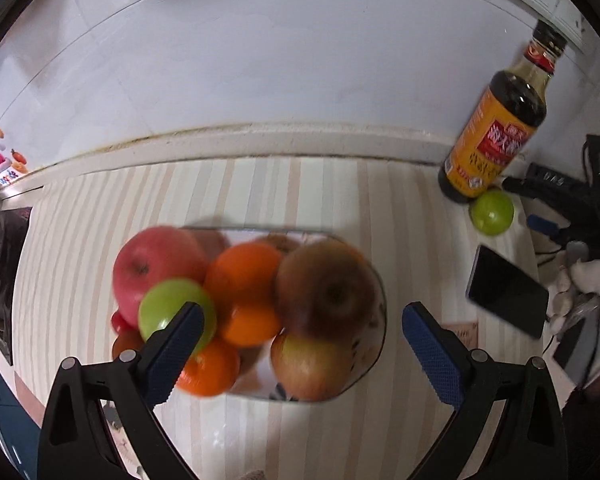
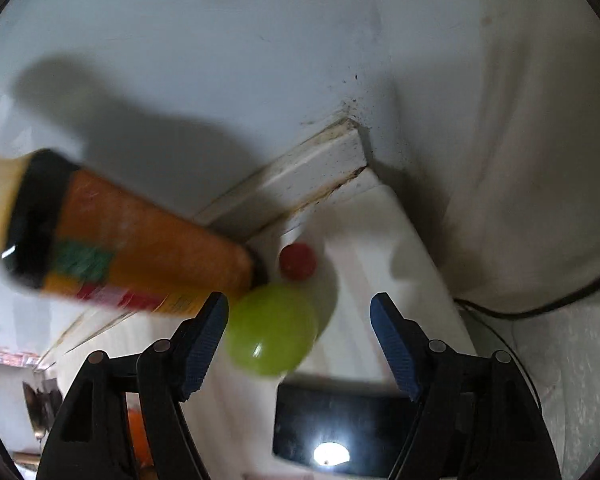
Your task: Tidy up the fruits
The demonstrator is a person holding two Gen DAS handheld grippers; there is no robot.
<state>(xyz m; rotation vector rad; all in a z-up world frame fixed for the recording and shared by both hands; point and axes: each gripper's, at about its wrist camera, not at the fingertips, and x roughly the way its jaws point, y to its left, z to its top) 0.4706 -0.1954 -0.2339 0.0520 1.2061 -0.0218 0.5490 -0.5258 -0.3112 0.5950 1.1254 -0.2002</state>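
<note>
Both tools are released: the left tool (image 1: 300, 320) above the fruit tray (image 1: 374, 344), the right tool (image 2: 300, 312) near a green fruit (image 2: 270, 330).

We see a plain white wall (image 1: 260, 60) rising behind a white raised ledge (image 1: 260, 140) with dark grime along its seam, and below it a countertop covered by a beige-and-white striped cloth (image 1: 292, 188). In the right wrist view, the white wall (image 2: 220, 40) meets a second white surface (image 2: 520, 140) at a stained corner (image 2: 350, 124). Light is bright and casts soft shadows.
</note>
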